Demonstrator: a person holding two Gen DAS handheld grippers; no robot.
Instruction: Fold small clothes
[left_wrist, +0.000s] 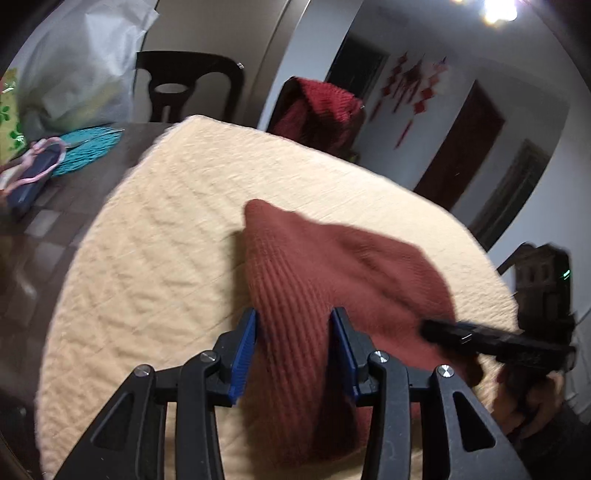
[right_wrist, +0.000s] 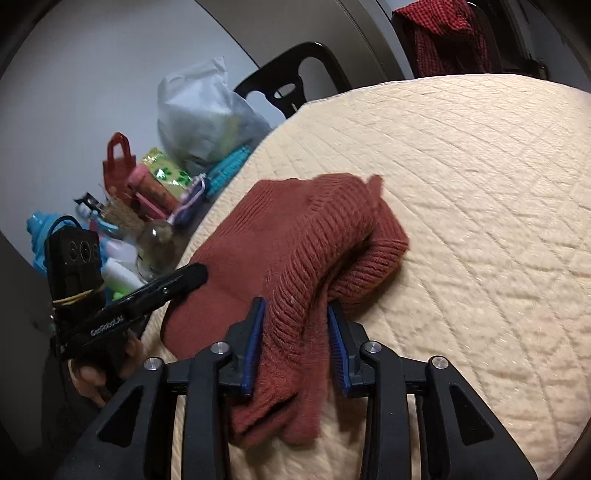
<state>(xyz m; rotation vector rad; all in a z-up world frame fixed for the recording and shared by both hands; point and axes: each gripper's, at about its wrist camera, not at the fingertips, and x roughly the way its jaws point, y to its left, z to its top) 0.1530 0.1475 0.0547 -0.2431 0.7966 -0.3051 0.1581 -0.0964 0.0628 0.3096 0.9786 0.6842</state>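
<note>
The left tool (left_wrist: 293, 347) is held partly open, rust-red knitted garment (left_wrist: 332, 273) bunched between its blue pads (left_wrist: 243, 354); whether they press cannot be told. The right tool (right_wrist: 295, 347) likewise straddles a ribbed fold, its grip unclear. The garment is draped on a cream quilted cloth (right_wrist: 480, 184) over the tabletop

Both claws angle downward, side by side. The left claw (left_wrist: 293, 347) stands part open with knit fabric between its blue pads (left_wrist: 243, 354). The right claw (right_wrist: 295, 343) likewise straddles fabric, its jaws apart.
</note>
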